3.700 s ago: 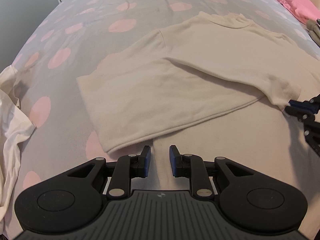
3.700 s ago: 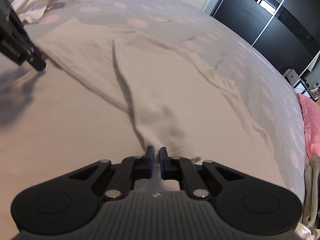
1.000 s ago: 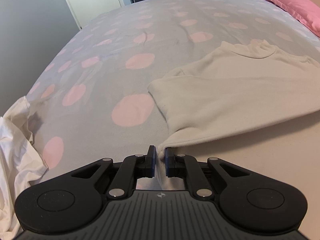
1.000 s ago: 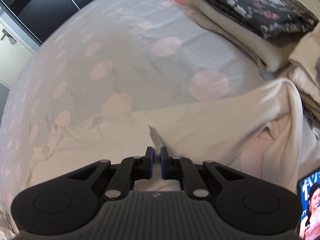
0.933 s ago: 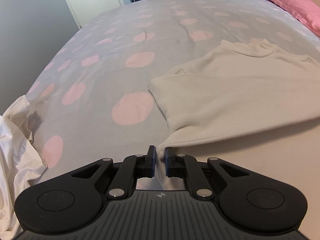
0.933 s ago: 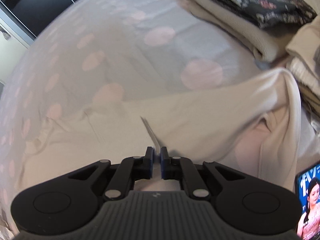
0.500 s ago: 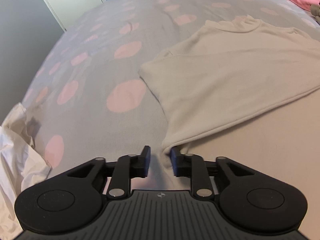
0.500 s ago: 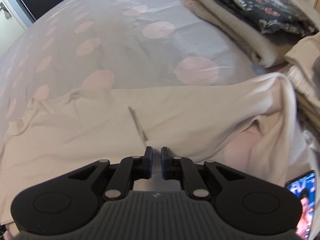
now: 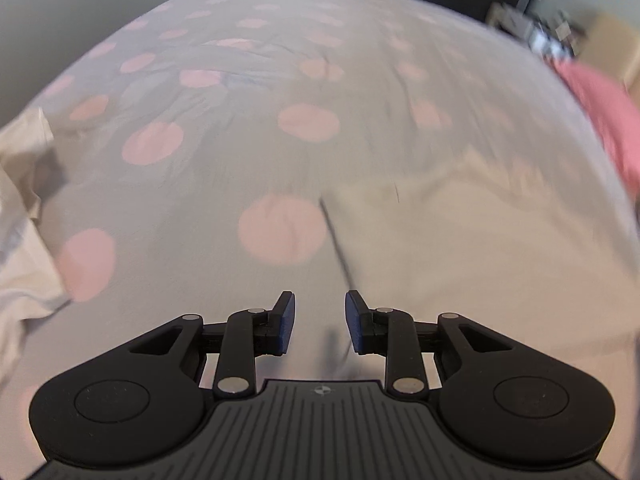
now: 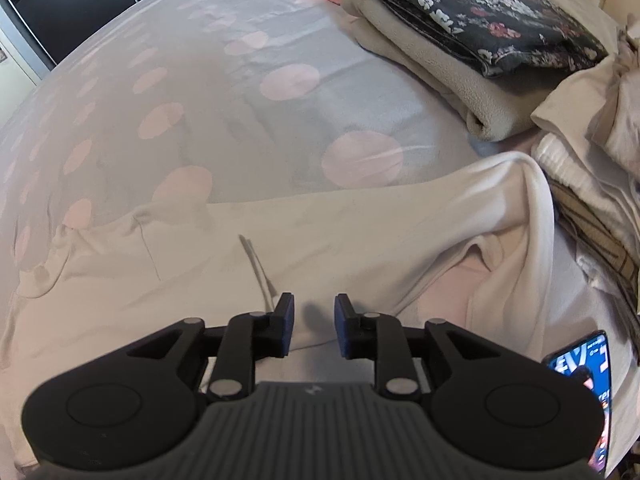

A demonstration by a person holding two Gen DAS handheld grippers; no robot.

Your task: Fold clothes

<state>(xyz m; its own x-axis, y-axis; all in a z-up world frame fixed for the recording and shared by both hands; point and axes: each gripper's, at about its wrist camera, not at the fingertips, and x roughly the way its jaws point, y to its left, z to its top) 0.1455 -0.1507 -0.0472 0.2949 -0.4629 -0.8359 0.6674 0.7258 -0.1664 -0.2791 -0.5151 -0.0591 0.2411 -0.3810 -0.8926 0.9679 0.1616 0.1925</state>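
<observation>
The left gripper (image 9: pixel 320 322) is wide open with nothing between its fingers, hovering over the bed (image 9: pixel 256 92). The right gripper (image 10: pixel 314 326) is open too, its fingers spread and empty, poised just above the cream shirt (image 10: pixel 340 248).

The shirt lies flat across the grey bedspread with pink dots. In the left wrist view it fills the right-hand side (image 9: pixel 460 248), its straight left edge running from near the gripper's right finger up and away; that view is blurred, so finer detail is hard to make out. In the right wrist view the shirt spreads from the far left across to the right, where one part rises in a raised fold (image 10: pixel 532 208) near a heap of clothes.

A folded beige blanket (image 10: pixel 452 76) with a dark flowered garment (image 10: pixel 480 8) on top sits at the upper right, beside loose pale clothes (image 10: pixel 592 128). A phone (image 10: pixel 588 384) with a lit screen lies at the lower right. A white cloth (image 9: pixel 20 216) lies crumpled at the left edge of the bed, and a pink pillow (image 9: pixel 604 108) sits at the far right.
</observation>
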